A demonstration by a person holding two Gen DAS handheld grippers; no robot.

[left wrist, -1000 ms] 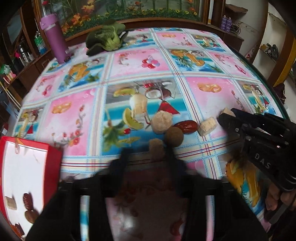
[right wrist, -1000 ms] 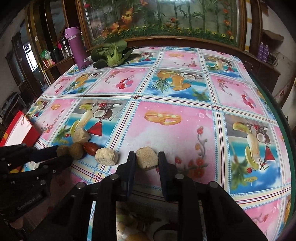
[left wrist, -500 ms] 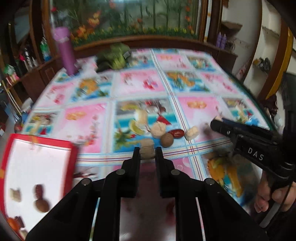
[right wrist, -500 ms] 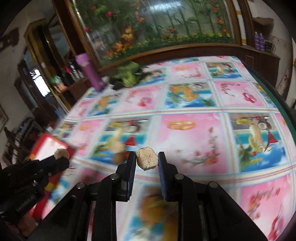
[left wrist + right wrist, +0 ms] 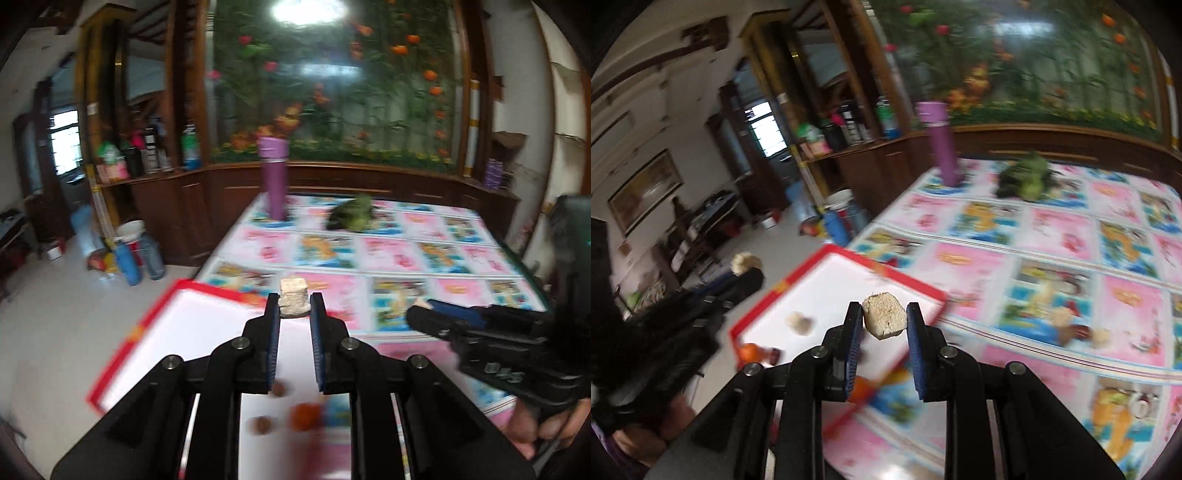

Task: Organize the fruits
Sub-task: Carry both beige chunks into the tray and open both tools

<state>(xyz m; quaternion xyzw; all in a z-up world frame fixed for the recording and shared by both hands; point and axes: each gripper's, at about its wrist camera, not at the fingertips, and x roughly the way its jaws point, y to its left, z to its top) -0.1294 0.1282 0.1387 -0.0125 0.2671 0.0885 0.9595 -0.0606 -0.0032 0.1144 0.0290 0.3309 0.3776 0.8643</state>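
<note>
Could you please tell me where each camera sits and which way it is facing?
Left wrist: on the left tool, facing the purple bottle; it grips a pale chunk; the right tool and a hand show.
Right wrist: on the right tool, gripping a tan chunk; the left tool shows.
Shared: red tray, bottle.

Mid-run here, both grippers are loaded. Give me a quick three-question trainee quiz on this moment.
1. True or false: the left hand-held gripper is shut on a pale chunk.
2. What does the right hand-held gripper hold? A) a red date B) a tan chunk C) nothing
3. Fill in: both hand-held grippers point toward the red-rimmed ____.

Key: 1 true; 2 B; 3 tray.
</note>
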